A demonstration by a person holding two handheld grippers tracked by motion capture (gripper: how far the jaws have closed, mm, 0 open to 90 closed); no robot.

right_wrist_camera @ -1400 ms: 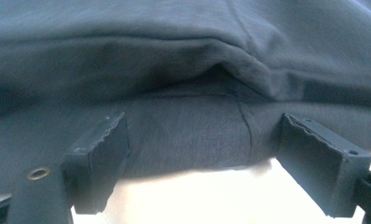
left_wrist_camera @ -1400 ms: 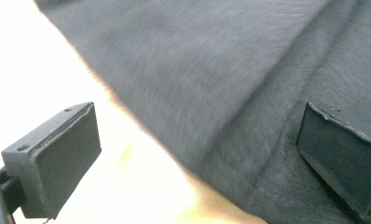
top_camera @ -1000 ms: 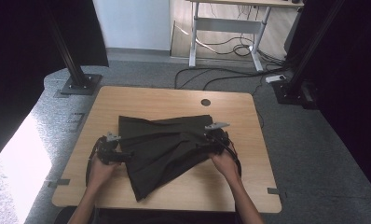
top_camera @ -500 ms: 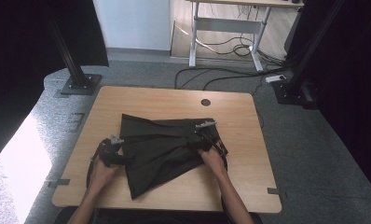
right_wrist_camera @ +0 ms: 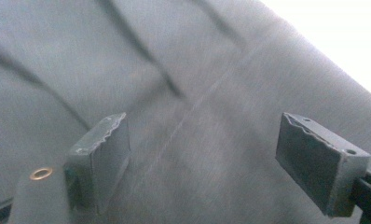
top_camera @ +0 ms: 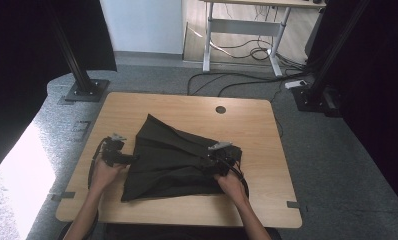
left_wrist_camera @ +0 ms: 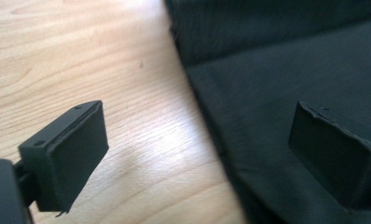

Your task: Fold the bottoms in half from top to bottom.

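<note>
A black cloth (top_camera: 172, 160) lies folded and creased on the wooden table (top_camera: 187, 107). My left gripper (top_camera: 131, 159) sits at the cloth's left edge, held by a hand. In the left gripper view it (left_wrist_camera: 197, 133) is open, one pad over bare wood (left_wrist_camera: 104, 70) and the other over the cloth (left_wrist_camera: 277, 70). Its jaws have just been closing a little, and nothing is pinched between them. My right gripper (top_camera: 211, 159) hovers low over the cloth's right part. In the right gripper view it (right_wrist_camera: 207, 147) is open above a seam in the cloth (right_wrist_camera: 183, 70), apart from the fabric.
A round cable hole (top_camera: 220, 109) marks the table's far side. Black stand bases sit on the floor at back left (top_camera: 84, 90) and back right (top_camera: 312, 97). Cables (top_camera: 247, 80) run across the carpet behind the table. A brass eyelet (right_wrist_camera: 41, 174) shows near the right gripper's jaw.
The right gripper has slid left over the cloth and then toward the table's front. The cloth's upper left has drawn into a narrower peak. The left gripper has shifted a little at the cloth's edge.
</note>
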